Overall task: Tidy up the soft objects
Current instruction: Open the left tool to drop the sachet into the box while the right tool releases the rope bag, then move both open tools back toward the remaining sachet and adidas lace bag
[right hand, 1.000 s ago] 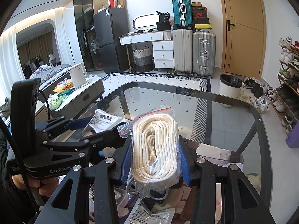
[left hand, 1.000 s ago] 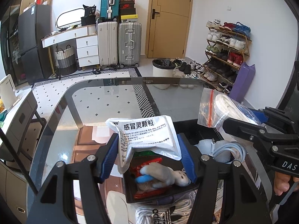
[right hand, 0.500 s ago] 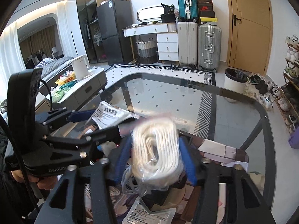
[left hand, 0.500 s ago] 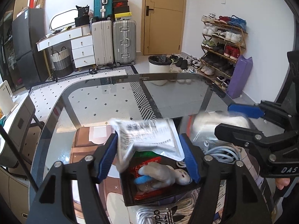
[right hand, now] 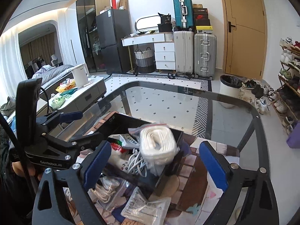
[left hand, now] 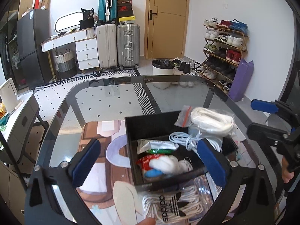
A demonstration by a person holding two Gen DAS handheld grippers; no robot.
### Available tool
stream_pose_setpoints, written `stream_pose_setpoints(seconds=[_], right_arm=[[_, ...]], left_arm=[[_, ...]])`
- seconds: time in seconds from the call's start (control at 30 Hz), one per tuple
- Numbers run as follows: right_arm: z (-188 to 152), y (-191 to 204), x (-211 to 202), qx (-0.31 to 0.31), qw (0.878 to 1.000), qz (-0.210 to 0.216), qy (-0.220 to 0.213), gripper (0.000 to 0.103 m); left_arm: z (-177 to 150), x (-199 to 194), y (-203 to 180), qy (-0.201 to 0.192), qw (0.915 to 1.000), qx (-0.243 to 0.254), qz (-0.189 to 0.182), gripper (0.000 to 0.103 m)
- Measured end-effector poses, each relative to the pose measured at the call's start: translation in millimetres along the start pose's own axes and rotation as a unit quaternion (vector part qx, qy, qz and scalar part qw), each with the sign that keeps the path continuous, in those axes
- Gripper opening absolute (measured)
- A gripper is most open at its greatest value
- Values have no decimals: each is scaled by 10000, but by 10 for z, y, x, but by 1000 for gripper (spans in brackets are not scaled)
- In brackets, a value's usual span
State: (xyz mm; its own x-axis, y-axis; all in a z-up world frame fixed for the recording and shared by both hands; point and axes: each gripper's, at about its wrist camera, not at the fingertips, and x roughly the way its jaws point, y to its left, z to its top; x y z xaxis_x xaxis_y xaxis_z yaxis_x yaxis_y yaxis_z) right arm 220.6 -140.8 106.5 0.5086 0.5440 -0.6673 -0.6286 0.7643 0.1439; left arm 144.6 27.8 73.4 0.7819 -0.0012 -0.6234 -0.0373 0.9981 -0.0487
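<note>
A black box (left hand: 131,129) stands on the glass table (left hand: 105,101). In it lie a white medicine sachet (left hand: 155,145), a red and green packet, a white plush toy (left hand: 168,164), a white cable (left hand: 185,138) and a bag of white rope (left hand: 211,121) against its right side. My left gripper (left hand: 148,161) hangs over the box, jaws opening wide, nothing pressed between its pads. My right gripper (right hand: 154,166) is above the rope bag (right hand: 159,142), jaws also opening, clear of it. Each gripper shows in the other's view: the right gripper (left hand: 262,119) and the left gripper (right hand: 80,126).
In front of the box, loose on the table, lie an Adidas bag of white laces (left hand: 172,206), a bag of cord (right hand: 106,187) and a white packet (right hand: 148,208). A fingertip (left hand: 148,222) shows at the bottom edge. The table's curved far rim (right hand: 187,86) borders open floor.
Both grippers opened. The sachet fell from the left jaws into the box, and the rope bag dropped from the right jaws onto the box's right side.
</note>
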Motion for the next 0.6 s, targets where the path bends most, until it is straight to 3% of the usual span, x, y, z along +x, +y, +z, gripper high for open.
stream_pose_setpoints(seconds=[0.6], right_arm=[[-618,155,-110,124,9996,-75,248,102]], left_arm=[[-418,-190,-72,55,9999,21,86,103]])
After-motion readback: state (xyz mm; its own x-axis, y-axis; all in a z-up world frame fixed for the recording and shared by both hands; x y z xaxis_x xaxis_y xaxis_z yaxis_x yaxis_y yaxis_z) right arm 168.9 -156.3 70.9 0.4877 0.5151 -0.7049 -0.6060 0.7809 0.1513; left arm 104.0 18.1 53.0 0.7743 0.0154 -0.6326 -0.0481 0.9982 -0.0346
